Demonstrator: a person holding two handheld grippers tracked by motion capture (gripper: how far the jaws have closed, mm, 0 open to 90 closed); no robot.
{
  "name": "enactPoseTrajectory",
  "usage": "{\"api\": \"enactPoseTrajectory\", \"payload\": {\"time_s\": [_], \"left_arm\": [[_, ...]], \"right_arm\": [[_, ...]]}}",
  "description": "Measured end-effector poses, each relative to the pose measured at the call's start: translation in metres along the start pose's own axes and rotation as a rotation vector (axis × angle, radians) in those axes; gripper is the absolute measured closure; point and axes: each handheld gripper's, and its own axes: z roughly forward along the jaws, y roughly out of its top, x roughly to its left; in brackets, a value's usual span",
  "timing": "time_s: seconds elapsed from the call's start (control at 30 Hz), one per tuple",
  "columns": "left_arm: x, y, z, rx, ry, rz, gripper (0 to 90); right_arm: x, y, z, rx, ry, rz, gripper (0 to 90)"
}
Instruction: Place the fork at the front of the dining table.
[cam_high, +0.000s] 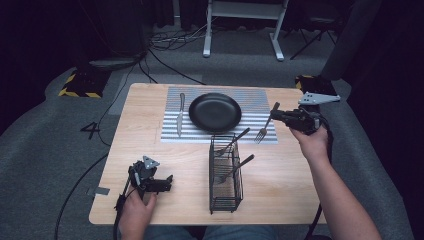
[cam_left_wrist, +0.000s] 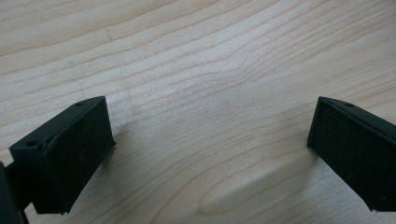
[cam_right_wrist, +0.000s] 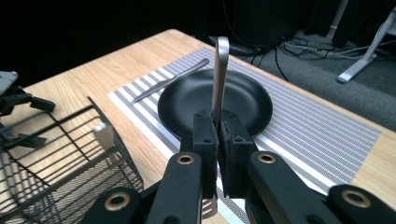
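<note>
One knife, one plate — perhaps three forks.

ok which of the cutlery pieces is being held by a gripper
The fork, clamped by the right gripper at the placemat's right edge. The knife lies loose left of the plate; two more pieces stand in the basket.
</note>
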Motion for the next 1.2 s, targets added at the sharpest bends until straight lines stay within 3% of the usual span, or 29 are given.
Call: {"api": "enactPoseTrajectory", "payload": {"time_s": [0.23, 0.7, 0.9, 1.03, 1.2], "left_arm": [[0.000, 0.000, 0.000, 0.000, 0.000, 0.000, 0.2], [0.000, 0.000, 0.000, 0.000, 0.000, 0.000, 0.2], [0.000, 0.000, 0.000, 0.000, 0.000, 0.000, 0.3], [0.000, 0.000, 0.000, -0.001, 0.000, -0.001, 0.2], [0.000, 0.000, 0.000, -0.001, 0.001, -0.004, 0.2]], "right_arm": [[-0.007, -0.010, 0.026, 0.041, 0.008, 0.014, 86.4], [-0.012, -0.019, 0.057, 0.102, 0.017, 0.050, 86.3], [-0.014, -0.020, 0.062, 0.101, 0.027, 0.066, 86.1], [-0.015, -0.019, 0.064, 0.092, 0.009, 0.059, 85.0], [-0.023, -0.020, 0.068, 0.092, 0.001, 0.085, 84.2]]}}
